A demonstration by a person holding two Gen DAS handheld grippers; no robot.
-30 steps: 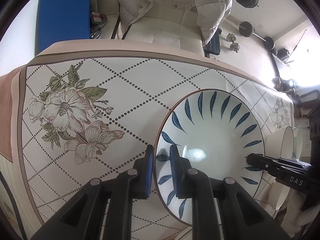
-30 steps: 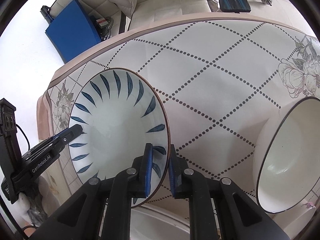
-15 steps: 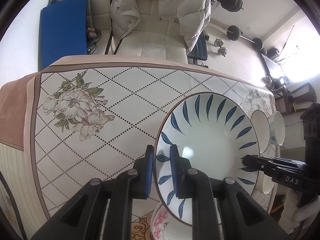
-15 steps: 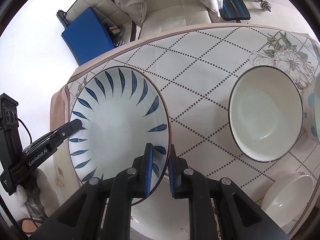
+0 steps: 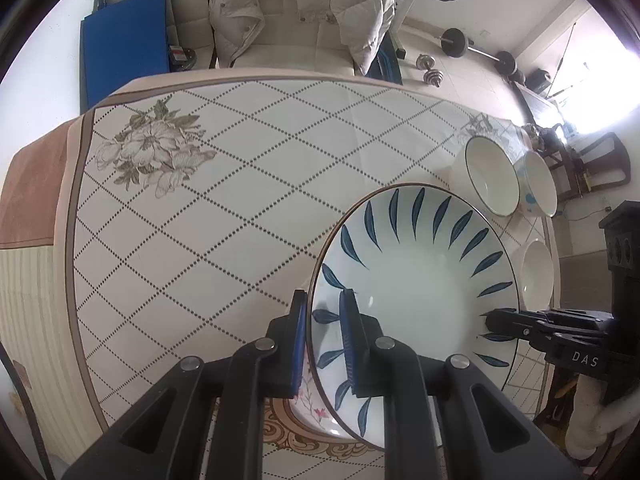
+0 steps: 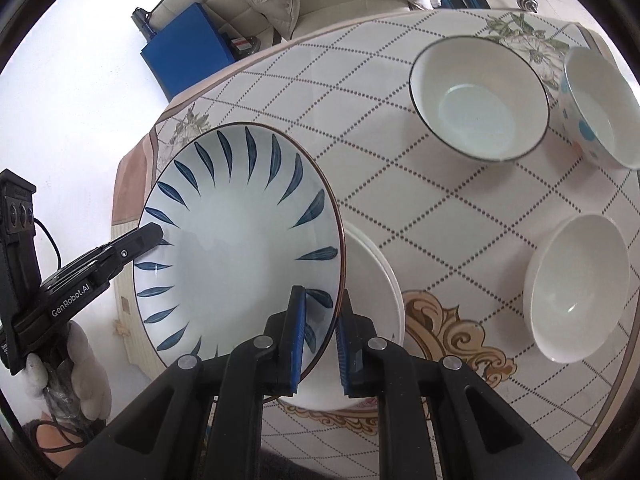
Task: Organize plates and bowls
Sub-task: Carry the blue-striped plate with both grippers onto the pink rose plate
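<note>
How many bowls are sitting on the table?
3: a black-rimmed bowl at the far side, a blue-dotted bowl touching its right side, and a plain white bowl nearer the camera. More could be hidden under the leaf-pattern plate.

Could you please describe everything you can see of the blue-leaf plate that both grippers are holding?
The blue-leaf plate is round, white, glossy ceramic by its look, with dark blue leaf strokes radiating inside a thin brown rim. It is empty and held above the table, tilted. The left gripper and right gripper pinch opposite edges. Below it lies a white plate.
</note>
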